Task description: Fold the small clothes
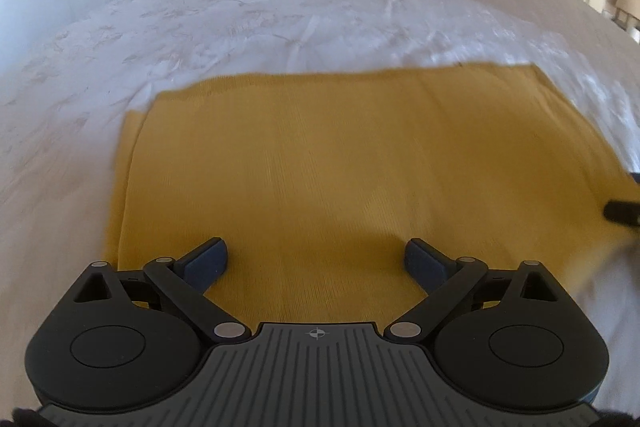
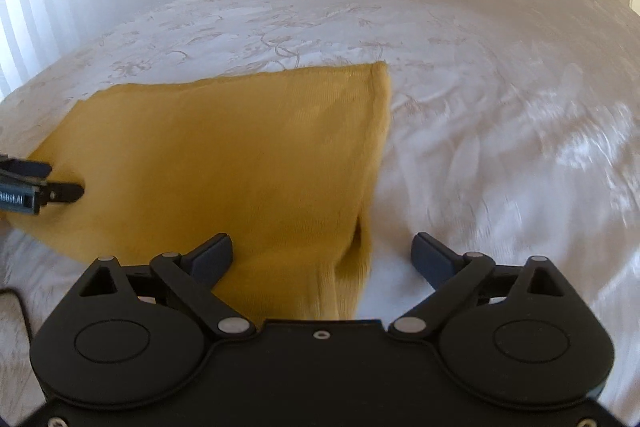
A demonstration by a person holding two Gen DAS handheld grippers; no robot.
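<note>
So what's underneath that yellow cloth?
The yellow cloth lies flat on a white bedspread, which shows all around it. Whether anything else sits beneath is hidden; its near right edge looks doubled over.

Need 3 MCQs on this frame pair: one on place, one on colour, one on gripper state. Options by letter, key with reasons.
1. Where does the cloth lie?
A. on the white bedspread
B. on a wooden floor
C. in a basket

2. What colour is the cloth?
A. blue
B. red
C. mustard yellow

3. How do the jaws of the right gripper stand?
A. shut on the cloth
B. open
C. shut on nothing

Key: 1 A, bedspread shows on all sides of it; 2 C, yellow in both views; 3 B, fingers wide apart, straddling the cloth's right edge.
</note>
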